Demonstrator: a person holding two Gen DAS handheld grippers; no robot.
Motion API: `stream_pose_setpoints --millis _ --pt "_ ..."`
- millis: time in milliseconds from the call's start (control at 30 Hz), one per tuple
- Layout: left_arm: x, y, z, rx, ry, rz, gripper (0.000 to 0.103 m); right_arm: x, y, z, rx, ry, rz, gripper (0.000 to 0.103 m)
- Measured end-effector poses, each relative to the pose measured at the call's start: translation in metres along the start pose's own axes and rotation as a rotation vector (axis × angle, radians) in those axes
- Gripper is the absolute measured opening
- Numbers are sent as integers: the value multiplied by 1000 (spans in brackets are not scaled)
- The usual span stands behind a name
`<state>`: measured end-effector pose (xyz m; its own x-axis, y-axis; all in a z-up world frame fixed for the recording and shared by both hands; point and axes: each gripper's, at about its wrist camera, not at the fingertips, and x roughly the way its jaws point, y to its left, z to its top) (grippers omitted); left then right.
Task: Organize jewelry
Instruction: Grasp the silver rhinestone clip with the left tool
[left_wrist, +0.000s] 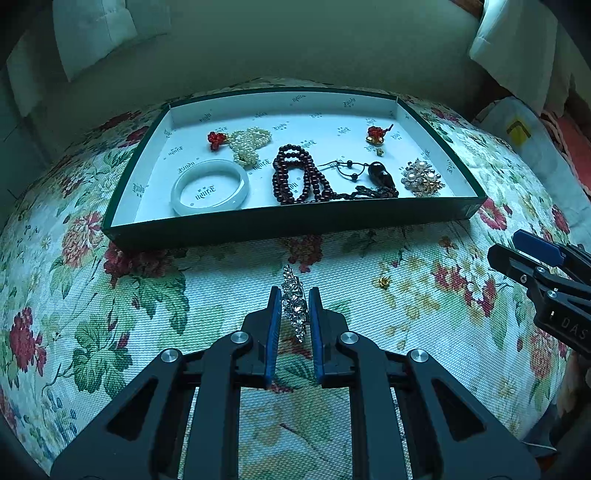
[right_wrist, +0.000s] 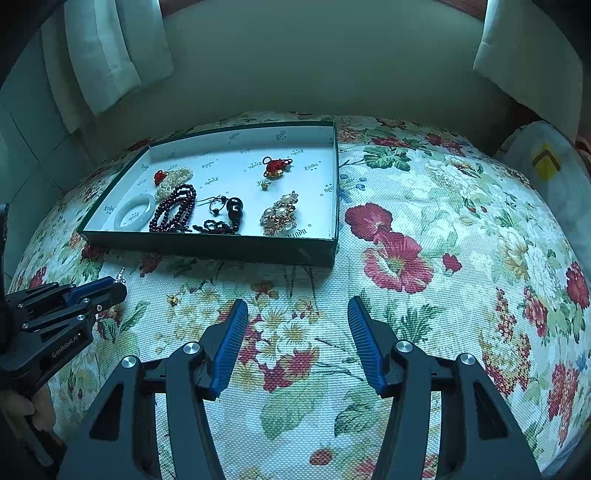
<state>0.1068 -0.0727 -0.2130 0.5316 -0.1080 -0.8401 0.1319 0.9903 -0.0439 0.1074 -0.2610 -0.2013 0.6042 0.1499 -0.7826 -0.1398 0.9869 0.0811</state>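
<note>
In the left wrist view, the left gripper (left_wrist: 295, 295) has its blue-padded jaws drawn nearly together on a sparkling silver rhinestone brooch (left_wrist: 294, 303), a slender piece whose long axis runs straight ahead along the fingers, its tip poking out past them toward the shallow dark-green cardboard tray with a white printed lining (left_wrist: 288, 221). The tray lies directly ahead of this gripper on the floral woven tablecloth (left_wrist: 110, 295), and already holds a pale jade bangle (left_wrist: 209, 187), a bunch of cream pearl strands (left_wrist: 248, 143), dark red bead strands (left_wrist: 295, 173) and a gold-and-pearl cluster brooch (left_wrist: 422, 178). A small gold bead charm (left_wrist: 384, 282) sits loose on the cloth, to the right of the held brooch, between the two grippers. In the right wrist view, the right gripper (right_wrist: 297, 312) stands about half open over bare cloth with nothing between its pads; the tray (right_wrist: 207, 247) is ahead and to its left, and the gold charm (right_wrist: 172, 299) lies left of its fingers. The left hand is the nearer to the tray's open middle, so carrying the brooch forward over the near wall looks like the next move.
</note>
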Motion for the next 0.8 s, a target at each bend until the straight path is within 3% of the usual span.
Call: stream_pose_setpoints --millis 267,333,800 --pt "-3 29 -8 -36 8 21 15 4 21 -1 -37 12 16 56" --pt "-3 37 -10 -47 8 26 15 7 29 -1 -50 18 26 49" --pt "-9 80 -15 -95 -7 63 15 32 84 2 -108 64 101 34"
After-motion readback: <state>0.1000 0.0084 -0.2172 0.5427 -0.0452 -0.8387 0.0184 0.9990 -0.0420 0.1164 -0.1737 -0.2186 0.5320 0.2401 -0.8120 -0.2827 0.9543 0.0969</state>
